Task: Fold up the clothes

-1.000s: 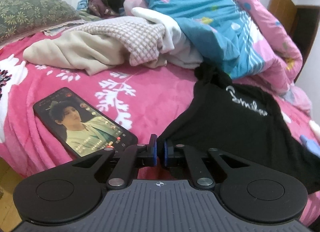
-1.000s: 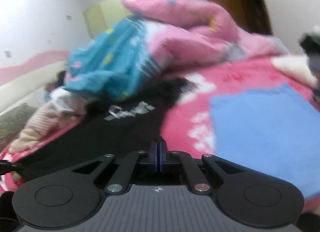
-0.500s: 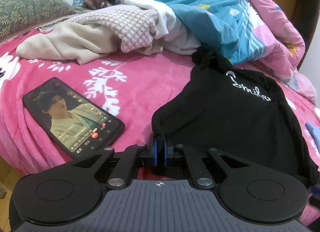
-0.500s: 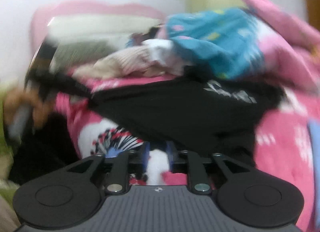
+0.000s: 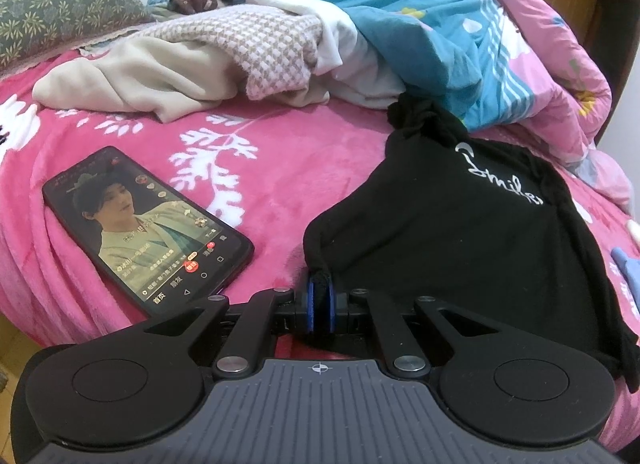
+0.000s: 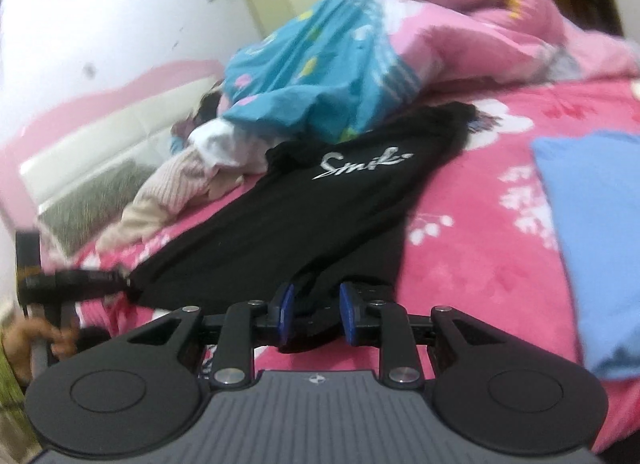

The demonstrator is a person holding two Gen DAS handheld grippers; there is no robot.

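A black T-shirt (image 5: pixel 480 248) with white script lies spread on the pink bedspread (image 5: pixel 280 152). My left gripper (image 5: pixel 318 296) is shut on its near left corner, and a little cloth bunches between the blue pads. In the right wrist view the same shirt (image 6: pixel 288 216) runs away from me, and the left gripper (image 6: pixel 116 282) pinches its far corner at the left. My right gripper (image 6: pixel 316 312) stands open at the shirt's near edge. Black cloth lies between its blue pads (image 6: pixel 347 314), which do not squeeze it.
A lit phone (image 5: pixel 144 224) lies on the bedspread left of the shirt. Beige and checked clothes (image 5: pixel 192 60) are heaped behind, under a blue and pink quilt (image 5: pixel 420 24). A folded blue garment (image 6: pixel 592 232) sits right of the shirt. A hand (image 6: pixel 36 340) holds the left gripper.
My right gripper has opened and swung back toward the shirt, and now straddles its near edge. The left gripper keeps its hold on the corner and has barely shifted.
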